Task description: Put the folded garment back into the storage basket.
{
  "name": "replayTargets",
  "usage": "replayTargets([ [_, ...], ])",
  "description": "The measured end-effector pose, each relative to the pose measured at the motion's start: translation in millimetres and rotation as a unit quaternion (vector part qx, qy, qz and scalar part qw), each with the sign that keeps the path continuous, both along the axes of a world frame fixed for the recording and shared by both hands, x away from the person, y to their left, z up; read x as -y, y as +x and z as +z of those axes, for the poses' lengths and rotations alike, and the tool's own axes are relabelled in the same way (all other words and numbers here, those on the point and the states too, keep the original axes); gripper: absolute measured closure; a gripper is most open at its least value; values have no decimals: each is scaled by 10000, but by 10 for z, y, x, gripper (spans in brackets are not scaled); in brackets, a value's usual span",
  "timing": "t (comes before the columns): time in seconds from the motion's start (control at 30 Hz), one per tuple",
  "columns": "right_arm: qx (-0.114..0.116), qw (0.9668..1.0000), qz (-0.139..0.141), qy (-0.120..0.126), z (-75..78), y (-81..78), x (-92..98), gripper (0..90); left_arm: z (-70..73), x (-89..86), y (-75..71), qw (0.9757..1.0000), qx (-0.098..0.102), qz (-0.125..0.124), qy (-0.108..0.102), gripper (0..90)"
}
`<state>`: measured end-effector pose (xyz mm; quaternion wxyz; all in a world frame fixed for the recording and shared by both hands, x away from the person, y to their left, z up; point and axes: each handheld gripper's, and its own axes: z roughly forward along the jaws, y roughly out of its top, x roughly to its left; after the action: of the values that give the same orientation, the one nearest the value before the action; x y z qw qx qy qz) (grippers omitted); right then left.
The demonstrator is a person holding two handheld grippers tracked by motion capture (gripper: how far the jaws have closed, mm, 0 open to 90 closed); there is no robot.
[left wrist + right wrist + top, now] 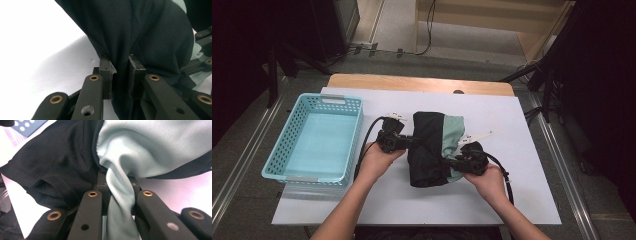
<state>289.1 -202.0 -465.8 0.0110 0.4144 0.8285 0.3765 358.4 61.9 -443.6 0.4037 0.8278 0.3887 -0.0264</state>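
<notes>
I have the left tool clamped on a black fold of the black-and-mint garment and the right tool pinching its mint fabric, the garment bunched between them at the middle of the white desk, right of the blue basket.
</notes>
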Motion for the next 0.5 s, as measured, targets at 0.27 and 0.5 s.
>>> replayTargets([
  [0.27, -46, 10000, 70, 8, -76, 33, -143, 781, -64, -149, 1, 9998, -140, 139, 55, 777],
  [0.5, -97, 9999, 128, -51, -172, 98, -275, 780, -163, -232, 34, 9992, -193, 290, 211, 774],
])
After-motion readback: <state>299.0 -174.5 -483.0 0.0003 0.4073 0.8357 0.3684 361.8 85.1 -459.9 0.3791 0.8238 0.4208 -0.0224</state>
